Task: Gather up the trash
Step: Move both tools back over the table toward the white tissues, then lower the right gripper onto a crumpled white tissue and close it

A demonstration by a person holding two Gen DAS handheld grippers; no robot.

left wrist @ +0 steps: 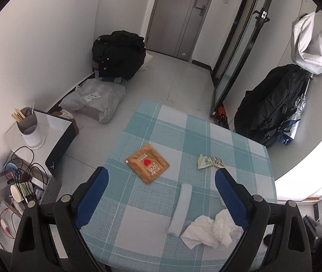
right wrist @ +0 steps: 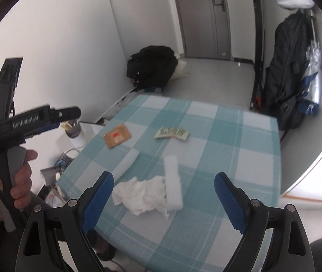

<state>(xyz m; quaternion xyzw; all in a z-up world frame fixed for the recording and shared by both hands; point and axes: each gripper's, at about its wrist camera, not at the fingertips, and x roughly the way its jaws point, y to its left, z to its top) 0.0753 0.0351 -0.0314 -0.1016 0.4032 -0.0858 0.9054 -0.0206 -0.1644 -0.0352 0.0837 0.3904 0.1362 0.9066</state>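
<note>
On the teal checked table [left wrist: 206,131] lie a brown sachet with a red heart [left wrist: 147,163], a green and white wrapper [left wrist: 209,161], a white foam strip [left wrist: 181,208] and a crumpled white tissue [left wrist: 211,229]. My left gripper [left wrist: 161,195] is open above the table, over the foam strip. In the right wrist view I see the sachet [right wrist: 117,137], the wrapper [right wrist: 171,133], two foam strips [right wrist: 172,188] [right wrist: 126,162] and the tissue [right wrist: 141,193]. My right gripper [right wrist: 163,200] is open above the tissue. The left gripper's body [right wrist: 36,119] is at far left, held by a hand.
A white side table with a utensil holder [left wrist: 28,127] and cables stands left of the table. Black bags [left wrist: 120,54] and a grey parcel [left wrist: 95,99] lie on the floor by the wall. A black backpack [left wrist: 272,104] leans at right. A grey door [left wrist: 183,15] is behind.
</note>
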